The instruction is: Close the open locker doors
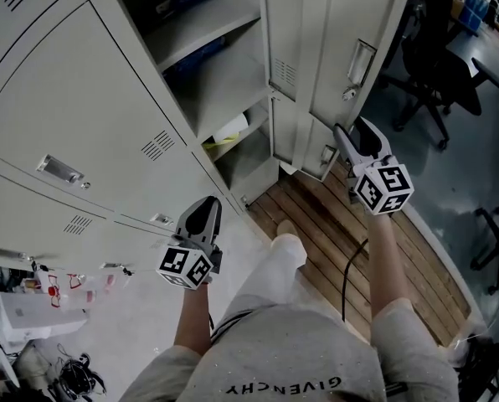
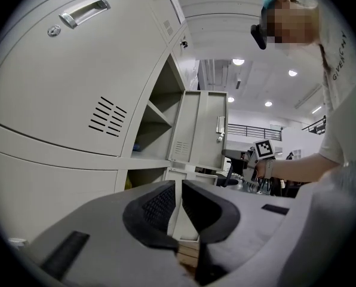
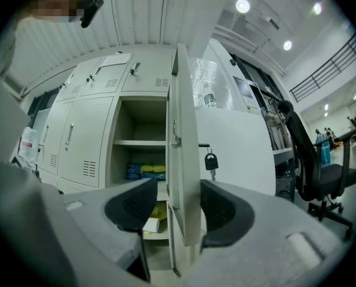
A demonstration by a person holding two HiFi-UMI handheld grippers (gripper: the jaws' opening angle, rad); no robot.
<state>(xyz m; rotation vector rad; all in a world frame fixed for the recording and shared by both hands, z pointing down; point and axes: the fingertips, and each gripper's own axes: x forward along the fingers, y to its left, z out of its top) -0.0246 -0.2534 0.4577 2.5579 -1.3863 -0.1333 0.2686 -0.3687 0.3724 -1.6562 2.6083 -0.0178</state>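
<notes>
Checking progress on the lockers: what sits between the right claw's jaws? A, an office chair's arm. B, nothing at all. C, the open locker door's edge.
C: the right gripper view shows the open locker door edge-on between the parted jaws of the right claw, neither pad pressing it.

Pale grey metal locker door, upright, swung wide open, edge-on between spread fingers of right gripper.

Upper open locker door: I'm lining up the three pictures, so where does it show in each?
Head view: the upper open door is at top right.
Left gripper view: the door is at centre, swung out.
Right gripper view: the door is at centre, edge-on.
Shared landmark: the open locker's shelf.
</notes>
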